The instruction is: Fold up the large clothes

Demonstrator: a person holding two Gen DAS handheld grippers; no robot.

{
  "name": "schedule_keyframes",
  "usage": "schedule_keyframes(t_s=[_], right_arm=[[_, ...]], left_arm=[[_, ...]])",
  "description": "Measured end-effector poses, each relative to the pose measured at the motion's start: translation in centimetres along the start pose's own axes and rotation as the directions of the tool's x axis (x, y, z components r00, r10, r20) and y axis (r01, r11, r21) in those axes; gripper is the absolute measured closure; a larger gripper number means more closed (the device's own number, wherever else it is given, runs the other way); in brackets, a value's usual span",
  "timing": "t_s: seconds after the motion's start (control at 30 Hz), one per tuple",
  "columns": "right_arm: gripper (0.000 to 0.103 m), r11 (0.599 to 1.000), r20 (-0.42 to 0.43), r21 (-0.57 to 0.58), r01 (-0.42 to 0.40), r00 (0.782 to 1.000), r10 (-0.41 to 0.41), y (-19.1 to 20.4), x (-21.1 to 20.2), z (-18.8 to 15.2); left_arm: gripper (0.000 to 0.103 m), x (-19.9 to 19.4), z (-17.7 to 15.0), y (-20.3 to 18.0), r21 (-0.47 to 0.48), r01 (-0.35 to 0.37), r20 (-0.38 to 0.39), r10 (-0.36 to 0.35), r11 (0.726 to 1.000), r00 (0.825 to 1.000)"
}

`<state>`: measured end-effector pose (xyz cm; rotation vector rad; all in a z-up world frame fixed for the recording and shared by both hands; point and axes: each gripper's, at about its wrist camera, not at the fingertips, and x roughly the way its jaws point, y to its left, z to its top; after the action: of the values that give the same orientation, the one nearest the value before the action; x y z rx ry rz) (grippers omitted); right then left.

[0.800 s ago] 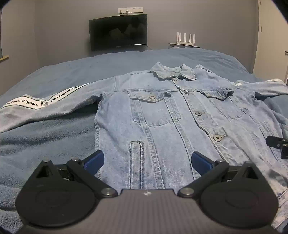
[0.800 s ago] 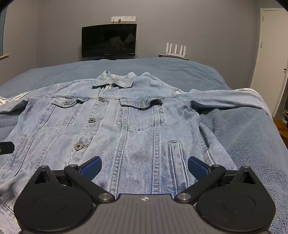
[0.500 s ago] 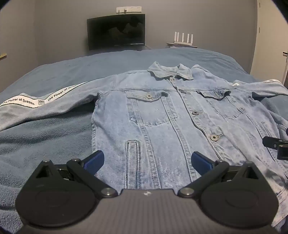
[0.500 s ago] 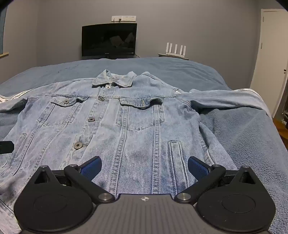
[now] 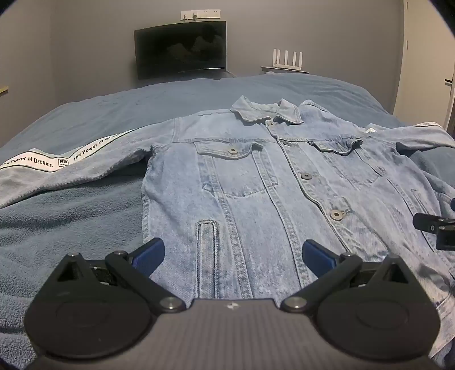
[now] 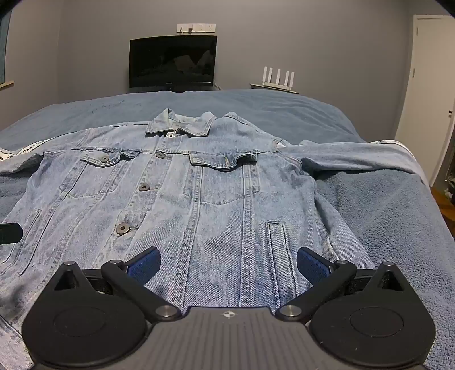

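Left side: the denim jacket's sleeve with white printed tape runs out flat across the blue bed cover, nothing on top of it. Denim jacket lies face up, buttoned, collar toward the far wall, spread flat across the middle of the bed. Left gripper hangs above the jacket's near hem on the wearer's-right panel, beside the welt pocket; jaws spread wide, blue pads clear of the cloth, nothing pinched. Right gripper sits above the hem of the other panel, near its welt pocket; jaws also spread wide, pads empty. Each gripper's black tip shows at the edge of the other's view, low over the hem area. Right sleeve stretches toward the bed's right edge, slightly rumpled at the armpit. Behind the bed: dark monitor against the grey wall, socket strip above it, white router on a shelf, white door far right. Nothing lies between the grippers and the jacket.
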<state>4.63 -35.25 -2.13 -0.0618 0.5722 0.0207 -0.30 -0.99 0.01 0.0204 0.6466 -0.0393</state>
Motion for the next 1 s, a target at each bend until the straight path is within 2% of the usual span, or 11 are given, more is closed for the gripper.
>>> schedule_keyframes(t_s=[1.0], right_arm=[[0.0,1.0,-0.006,-0.007,0.005,1.0,-0.005,0.01,0.05,-0.04]], left_arm=[[0.0,0.49,-0.26,0.67,0.001,0.007,-0.012,-0.007,1.0,1.0]])
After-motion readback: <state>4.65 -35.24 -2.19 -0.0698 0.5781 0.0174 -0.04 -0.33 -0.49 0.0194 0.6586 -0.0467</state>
